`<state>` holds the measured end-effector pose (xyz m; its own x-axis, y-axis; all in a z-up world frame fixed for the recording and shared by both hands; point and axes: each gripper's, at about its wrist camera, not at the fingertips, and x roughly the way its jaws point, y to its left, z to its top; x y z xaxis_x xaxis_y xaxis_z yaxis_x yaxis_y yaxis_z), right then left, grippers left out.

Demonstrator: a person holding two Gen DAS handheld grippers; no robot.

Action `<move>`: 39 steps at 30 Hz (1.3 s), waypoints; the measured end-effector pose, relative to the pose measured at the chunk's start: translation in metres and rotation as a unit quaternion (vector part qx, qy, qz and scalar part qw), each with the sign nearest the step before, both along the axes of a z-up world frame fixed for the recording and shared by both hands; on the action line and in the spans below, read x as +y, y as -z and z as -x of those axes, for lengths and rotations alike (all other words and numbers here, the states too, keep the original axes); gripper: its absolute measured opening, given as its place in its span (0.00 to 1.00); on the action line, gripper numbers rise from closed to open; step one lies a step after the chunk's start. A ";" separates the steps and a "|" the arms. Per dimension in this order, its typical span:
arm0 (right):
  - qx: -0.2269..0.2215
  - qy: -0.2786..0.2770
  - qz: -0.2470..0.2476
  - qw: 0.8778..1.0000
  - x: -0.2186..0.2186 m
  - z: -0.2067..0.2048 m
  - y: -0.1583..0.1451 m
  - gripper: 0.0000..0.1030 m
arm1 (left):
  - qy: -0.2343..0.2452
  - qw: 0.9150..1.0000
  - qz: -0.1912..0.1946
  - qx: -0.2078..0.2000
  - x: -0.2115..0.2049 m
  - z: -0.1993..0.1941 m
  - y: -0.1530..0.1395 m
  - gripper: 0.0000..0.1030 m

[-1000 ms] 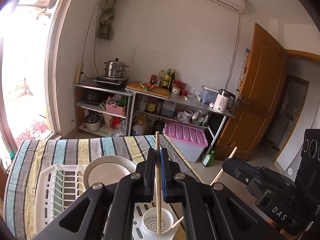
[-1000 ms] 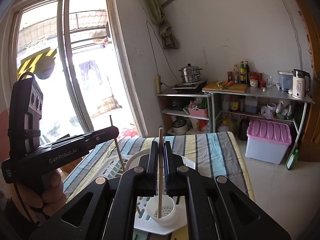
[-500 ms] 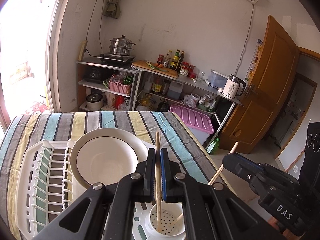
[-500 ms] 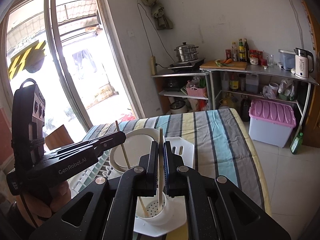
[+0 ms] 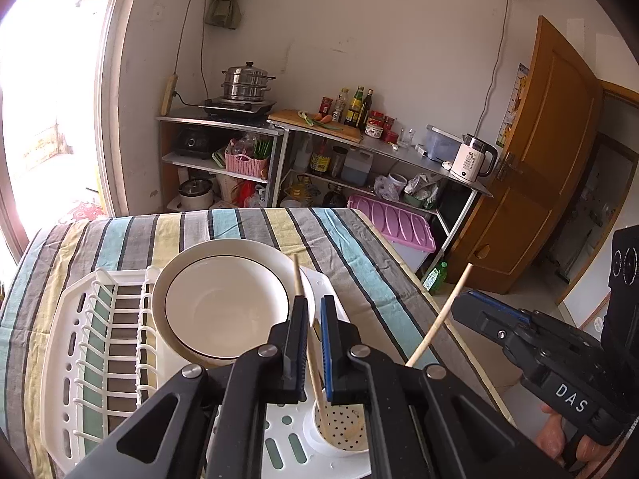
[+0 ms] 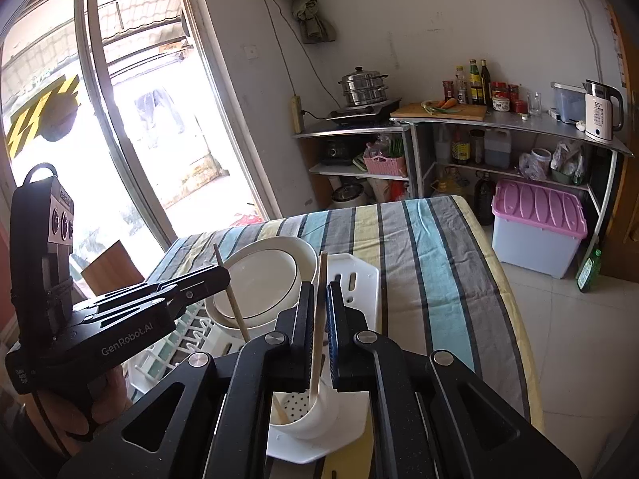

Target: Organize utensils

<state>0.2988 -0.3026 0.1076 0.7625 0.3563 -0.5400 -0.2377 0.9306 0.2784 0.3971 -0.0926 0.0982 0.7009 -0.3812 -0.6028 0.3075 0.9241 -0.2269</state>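
Observation:
Two wooden chopsticks stand in the white perforated utensil cup (image 5: pixel 343 429) at the near corner of the white dish rack (image 5: pixel 72 343). My left gripper (image 5: pixel 313 319) has opened a little; its chopstick (image 5: pixel 305 315) leans loose between the jaws with its tip in the cup. My right gripper (image 6: pixel 320 307) has also parted slightly around its chopstick (image 6: pixel 319 319), whose lower end rests in the cup (image 6: pixel 307 415). The right gripper shows in the left wrist view (image 5: pixel 531 347); the left gripper shows in the right wrist view (image 6: pixel 159 299).
A white bowl with a dark rim line (image 5: pixel 223 299) sits in the rack on the striped tablecloth (image 5: pixel 359 255). Metal shelves with a steamer pot (image 5: pixel 245 82), bottles and a kettle (image 5: pixel 473 157) stand at the back wall. A pink-lidded bin (image 6: pixel 539 223) sits on the floor.
Both grippers lowered their chopsticks into the utensil cup and tilted down toward the rack. Both jaws went from clamped shut to slightly parted, releasing the chopsticks.

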 end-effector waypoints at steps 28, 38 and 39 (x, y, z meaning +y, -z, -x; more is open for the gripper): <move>-0.025 -0.058 0.028 0.998 0.037 0.169 0.026 0.15 | -0.054 0.997 -0.048 0.016 0.127 0.227 0.055 0.07; 0.019 -0.078 0.023 0.997 0.050 0.190 0.062 0.15 | -0.049 0.996 -0.040 0.062 0.134 0.244 0.091 0.08; 0.021 -0.081 0.025 0.996 0.054 0.191 0.064 0.15 | -0.048 0.996 -0.039 0.065 0.133 0.243 0.094 0.08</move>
